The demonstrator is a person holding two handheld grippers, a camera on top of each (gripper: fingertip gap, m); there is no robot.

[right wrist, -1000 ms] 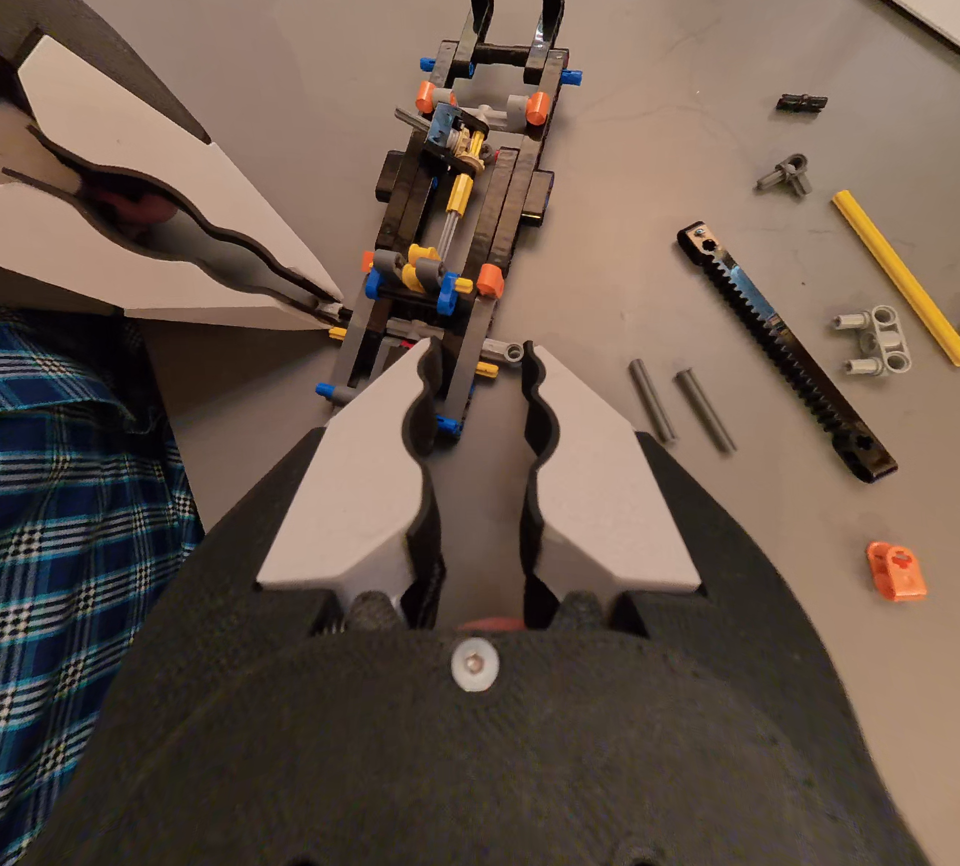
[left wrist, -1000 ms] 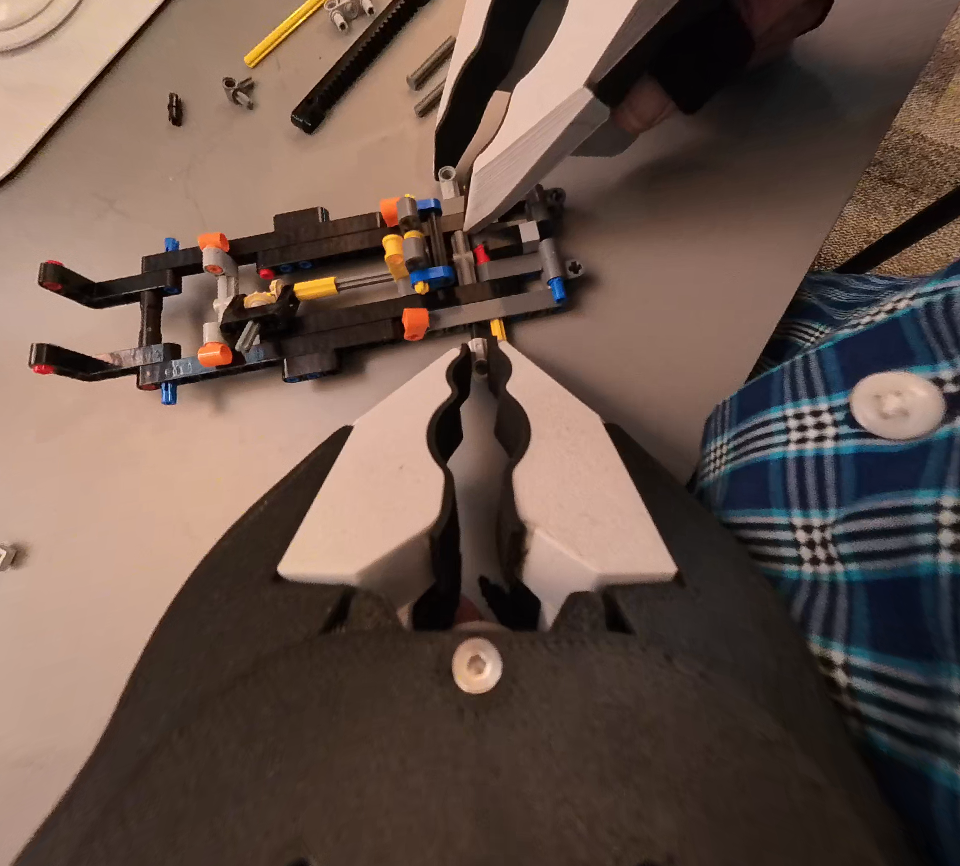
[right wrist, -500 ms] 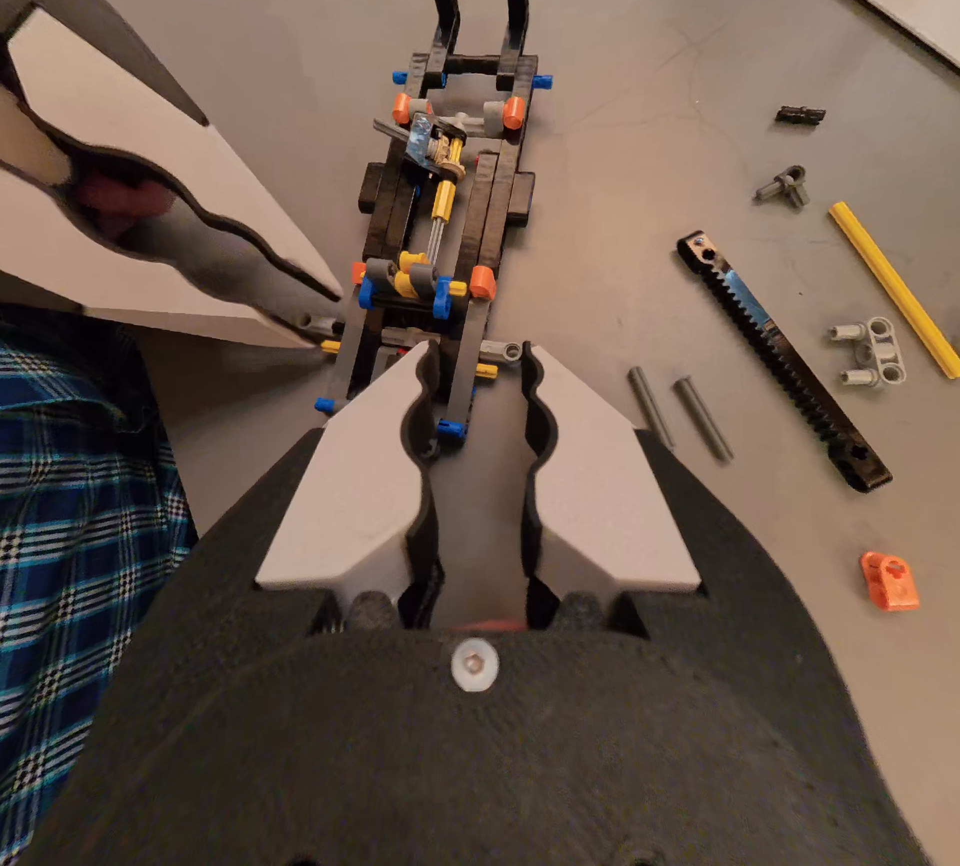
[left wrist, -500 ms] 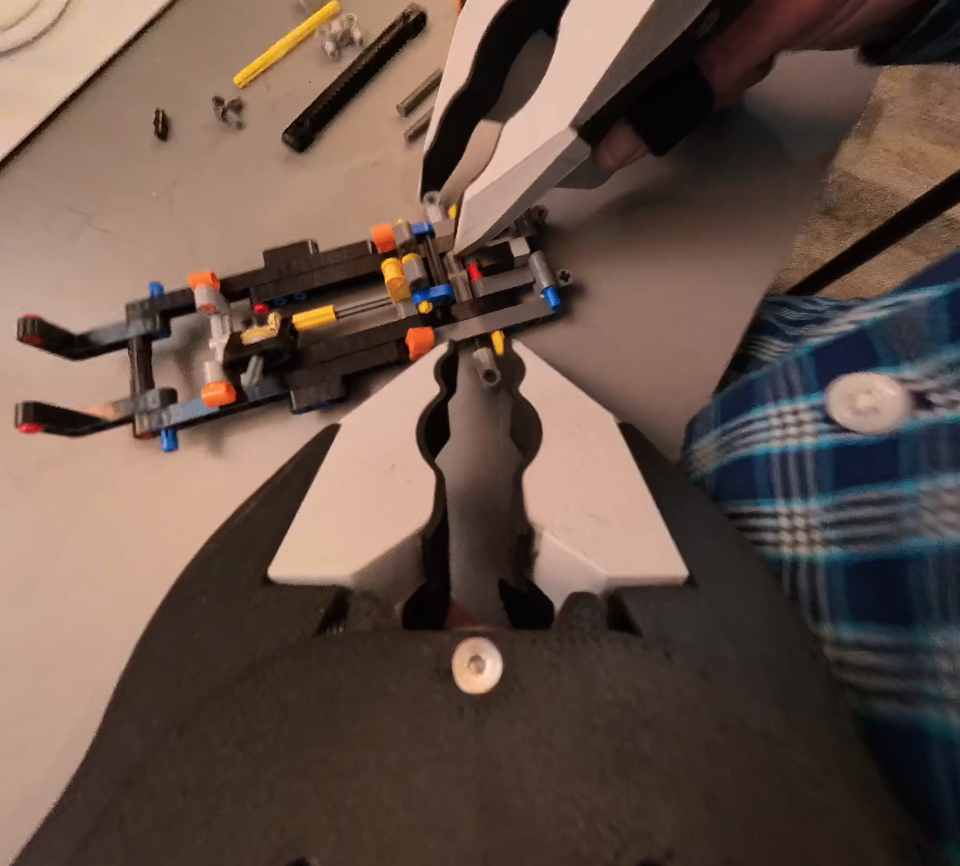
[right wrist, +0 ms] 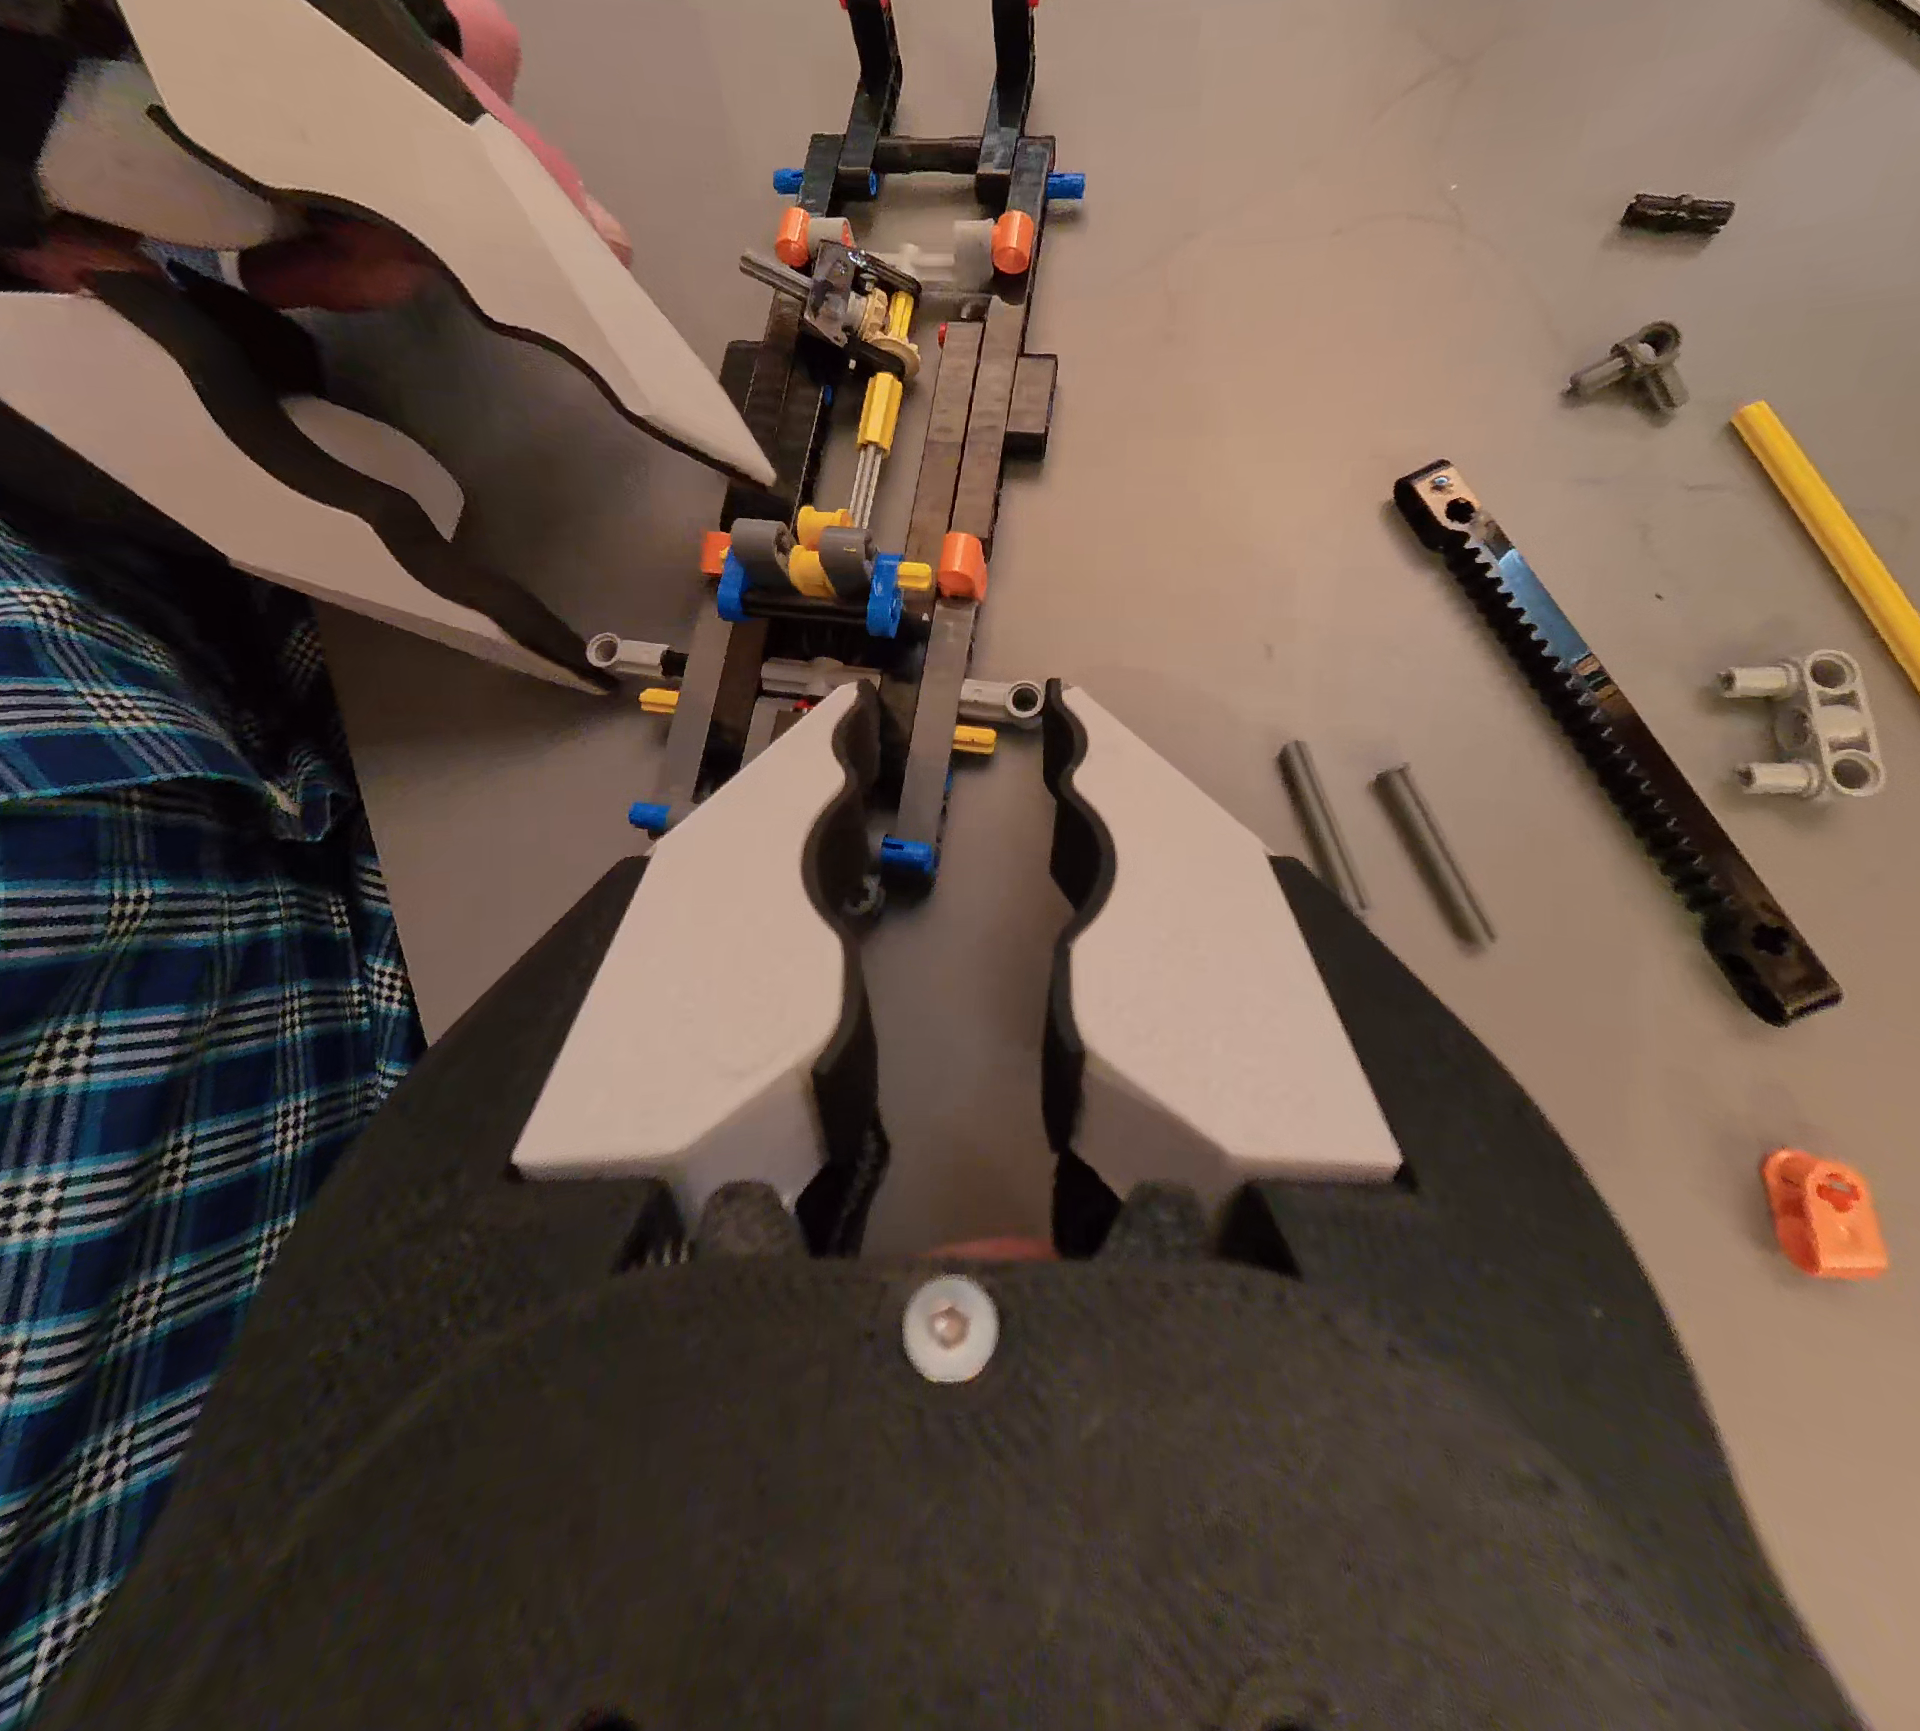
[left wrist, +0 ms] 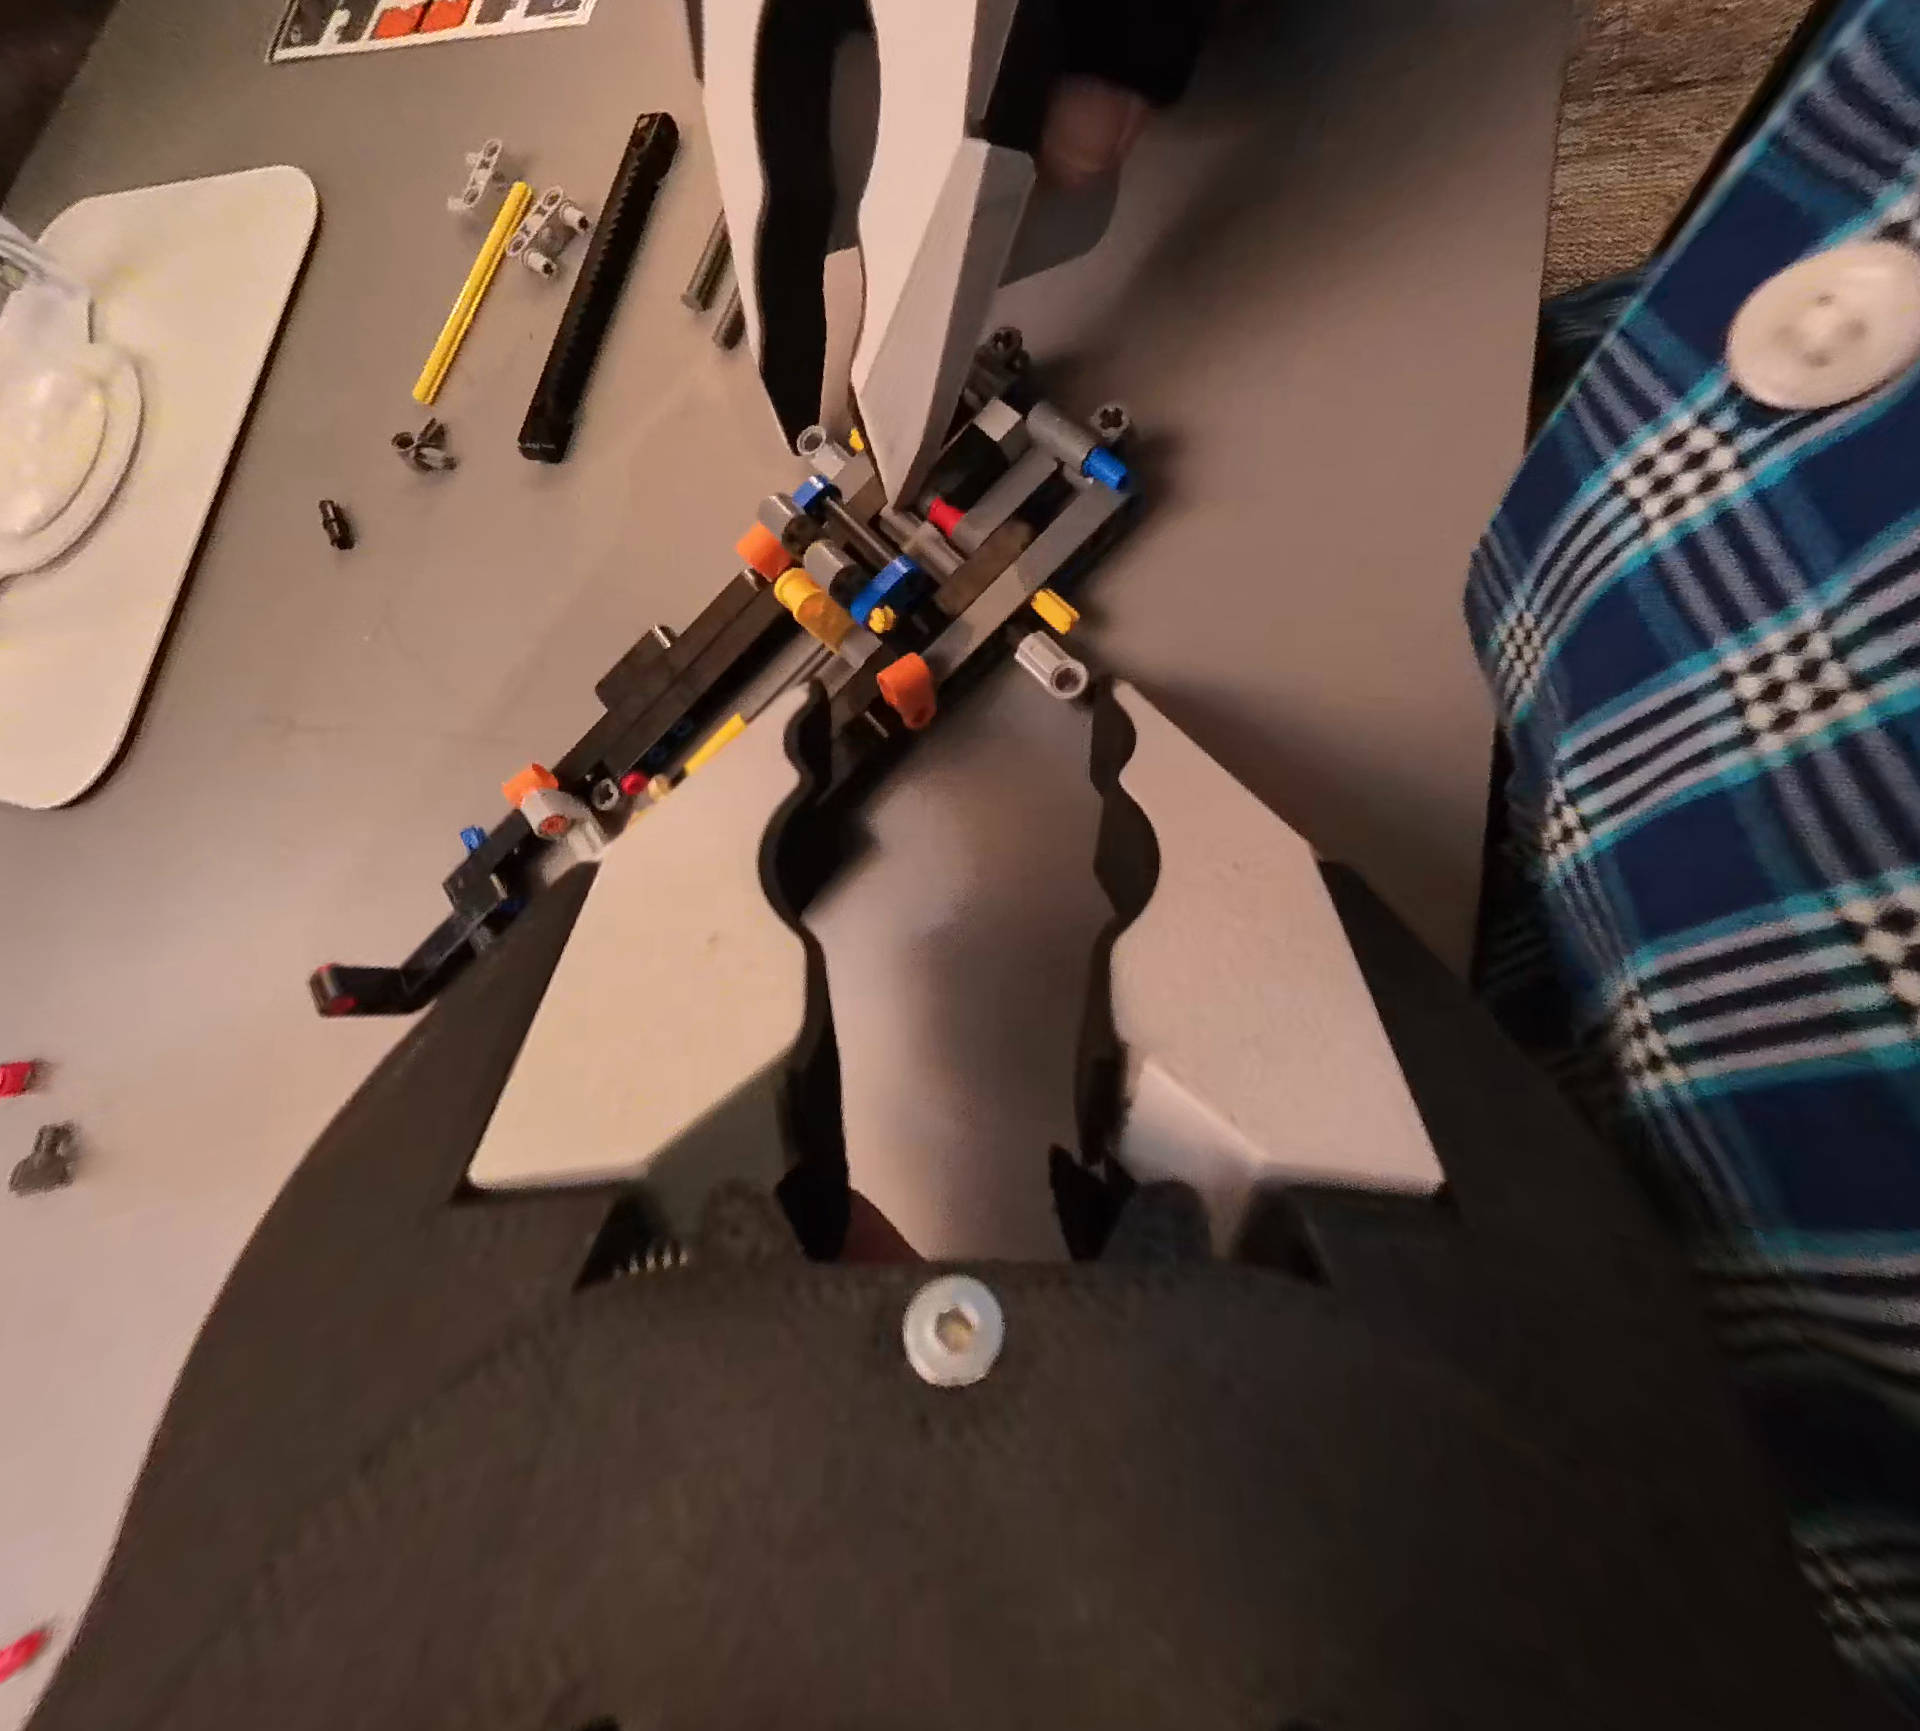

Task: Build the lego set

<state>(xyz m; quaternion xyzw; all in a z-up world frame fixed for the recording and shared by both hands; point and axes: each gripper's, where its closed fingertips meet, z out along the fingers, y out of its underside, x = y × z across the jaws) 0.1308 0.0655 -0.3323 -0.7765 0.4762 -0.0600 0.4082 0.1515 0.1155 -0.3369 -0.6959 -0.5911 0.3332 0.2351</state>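
A: Largest first. Grey tabletop (right wrist: 1299,154), with the long black chassis (right wrist: 961,455) lying flat near its front edge.

B: Orientation?

A: In the right wrist view its long axis runs straight away from the right gripper (right wrist: 951,705); forked end far, blue-pinned end nearest. Right gripper is open, one side beam of the chassis between its fingers, nothing clamped.

B: Left gripper?

A: Left gripper (left wrist: 961,710) also open and empty. It comes at the chassis from the side, crosswise to the long axis, tips just beside the grey pin (left wrist: 1049,663) that sticks out of the near beam.

B: So which is nearer the work?

A: Judgement: right gripper, already straddling the end; closing would steady the frame while the left works from the flank.

B: Loose parts?

A: Black toothed rack (right wrist: 1600,736), yellow axle (right wrist: 1829,538), two grey rods (right wrist: 1382,834), orange connector (right wrist: 1823,1214), all well to the right of the chassis.
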